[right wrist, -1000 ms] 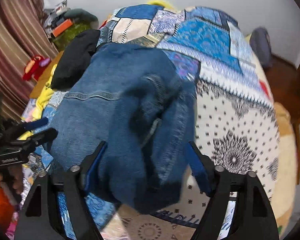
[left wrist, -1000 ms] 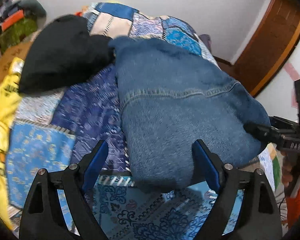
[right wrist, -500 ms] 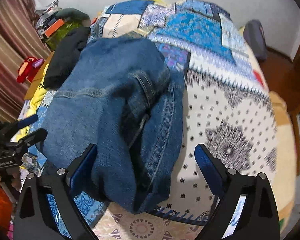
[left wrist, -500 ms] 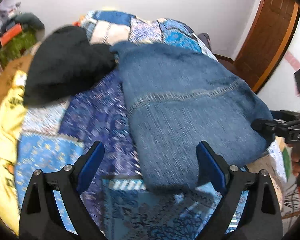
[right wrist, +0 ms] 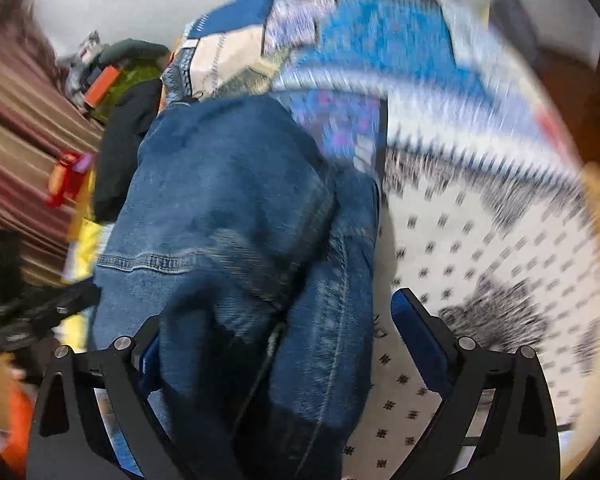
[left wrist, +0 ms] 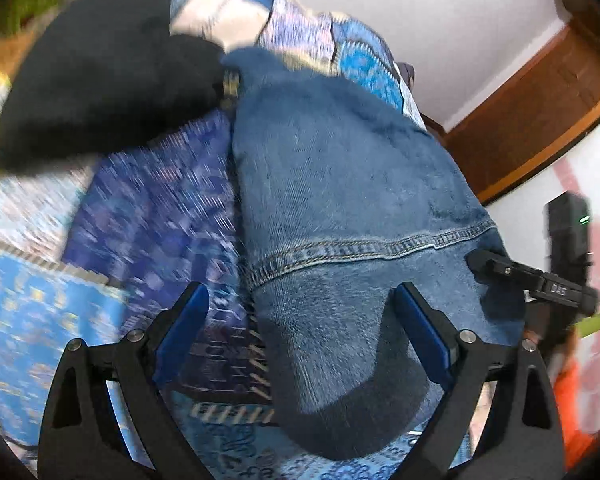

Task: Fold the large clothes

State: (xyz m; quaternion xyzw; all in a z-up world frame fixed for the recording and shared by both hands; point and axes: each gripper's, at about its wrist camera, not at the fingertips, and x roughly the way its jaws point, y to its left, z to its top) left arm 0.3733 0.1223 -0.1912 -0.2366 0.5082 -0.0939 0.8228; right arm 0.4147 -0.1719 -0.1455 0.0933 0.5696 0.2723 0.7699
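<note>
A folded blue denim garment (left wrist: 340,208) lies on the patchwork bed cover (left wrist: 112,232). My left gripper (left wrist: 300,320) is open just above its near end. The cloth fills the right half of the gap and neither pad presses on it. In the right wrist view the denim garment (right wrist: 228,216) bunches up between the wide jaws of my right gripper (right wrist: 280,340), which is open. Its right pad (right wrist: 416,336) stands clear of the cloth; its left pad is mostly hidden behind a fold. Each gripper shows at the edge of the other's view: right gripper (left wrist: 532,280), left gripper (right wrist: 40,312).
A black garment (left wrist: 100,80) lies on the bed beside the denim's far end. A wooden door frame (left wrist: 540,120) stands at the right. A striped curtain (right wrist: 20,140), a red toy (right wrist: 66,178) and a pile of clutter (right wrist: 116,72) line the bed's left side.
Both grippers have come down closer over the denim and rolled a little. The right jaws have spread wider, off the cloth that they closely flanked before.
</note>
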